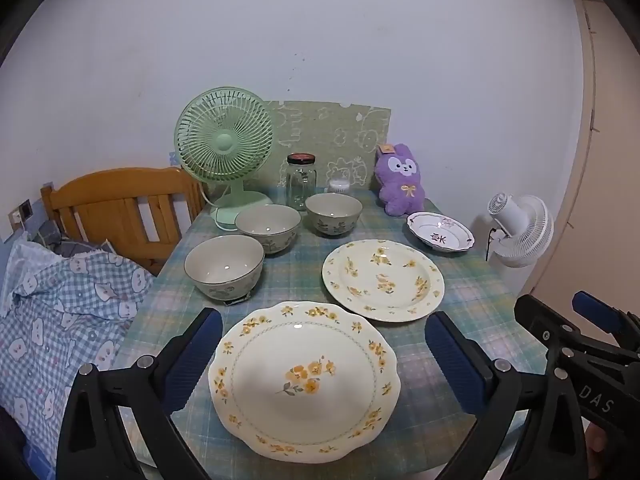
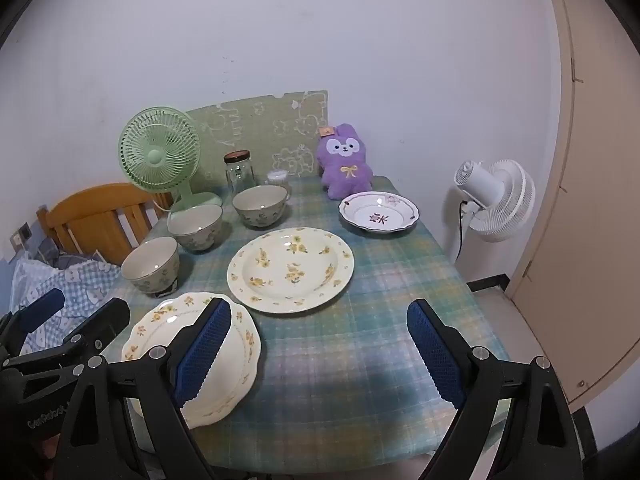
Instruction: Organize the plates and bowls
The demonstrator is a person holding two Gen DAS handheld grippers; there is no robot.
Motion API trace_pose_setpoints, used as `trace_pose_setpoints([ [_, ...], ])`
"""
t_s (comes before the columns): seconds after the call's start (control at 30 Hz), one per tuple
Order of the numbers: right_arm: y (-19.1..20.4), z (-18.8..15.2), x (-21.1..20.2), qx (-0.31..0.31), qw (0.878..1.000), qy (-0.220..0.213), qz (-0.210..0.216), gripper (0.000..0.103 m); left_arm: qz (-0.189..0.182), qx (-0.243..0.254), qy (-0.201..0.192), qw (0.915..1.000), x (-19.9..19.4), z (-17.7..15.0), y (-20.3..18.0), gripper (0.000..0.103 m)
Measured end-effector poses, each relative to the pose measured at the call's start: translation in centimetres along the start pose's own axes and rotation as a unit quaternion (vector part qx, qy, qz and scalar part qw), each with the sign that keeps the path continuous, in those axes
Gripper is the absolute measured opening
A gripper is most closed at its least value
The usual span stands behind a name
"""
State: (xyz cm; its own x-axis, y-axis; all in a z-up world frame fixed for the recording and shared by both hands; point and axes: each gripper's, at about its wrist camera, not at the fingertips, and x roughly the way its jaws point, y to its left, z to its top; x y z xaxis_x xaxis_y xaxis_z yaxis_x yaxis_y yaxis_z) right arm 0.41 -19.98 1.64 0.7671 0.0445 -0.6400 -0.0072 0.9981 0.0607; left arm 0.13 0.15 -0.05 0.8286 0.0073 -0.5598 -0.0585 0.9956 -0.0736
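Left tool [image 1: 324, 354]: we see fingers apart, over scalloped plate [image 1: 304, 380], no contact.
Right tool [image 2: 320, 350]: fingers apart, above table [image 2: 360, 360].

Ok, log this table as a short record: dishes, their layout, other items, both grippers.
plates: near scalloped plate; round floral plate; small purple-trimmed plate
bowls: three, apart, in a diagonal row on the left
other: green fan, glass jar, purple plush
left gripper: open, empty
right gripper: open, empty
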Motion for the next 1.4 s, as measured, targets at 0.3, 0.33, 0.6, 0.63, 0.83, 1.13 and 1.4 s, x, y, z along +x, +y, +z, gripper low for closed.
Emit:
trace_pose_setpoints([
  [0.3,0.0,0.0,0.1,0.008,1.000,0.004,-0.002,0.092,0.001,0.014,-0.007,0.9999,0.1,0.3,-0.3,0.101],
  [0.33,0.0,0.0,0.0,0.009,1.000,0.004,-0.001,0.092,0.002,0.014,-0.006,0.9999,0.2,0.3,-0.4,0.101],
  [0.6,-0.2,0.1,0.0,0.011,1.000,0.004,0.002,0.092,0.000,0.012,-0.011,0.9999,-0.5,0.3,-0.1,0.101],
  [0.63,-0.1,0.1,0.0,0.010,1.000,0.004,0.002,0.092,0.001,0.012,-0.010,0.9999,-0.6,0.4,-0.1,0.101],
  [0.83,0.2,-0.1,0.2,0.008,1.000,0.008,0.003,0.092,0.003,0.010,-0.008,0.9999,-0.6,0.3,0.4,0.101],
  [1.13,0.2,-0.2,0.1,0.002,1.000,0.010,-0.002,0.092,0.008,0.014,-0.009,0.9998,-0.6,0.1,0.3,0.100],
  [1.4,0.4,-0.1,0.2,0.001,1.000,0.009,-0.003,0.092,0.009,0.015,-0.011,0.9998,-0.6,0.1,0.3,0.100],
])
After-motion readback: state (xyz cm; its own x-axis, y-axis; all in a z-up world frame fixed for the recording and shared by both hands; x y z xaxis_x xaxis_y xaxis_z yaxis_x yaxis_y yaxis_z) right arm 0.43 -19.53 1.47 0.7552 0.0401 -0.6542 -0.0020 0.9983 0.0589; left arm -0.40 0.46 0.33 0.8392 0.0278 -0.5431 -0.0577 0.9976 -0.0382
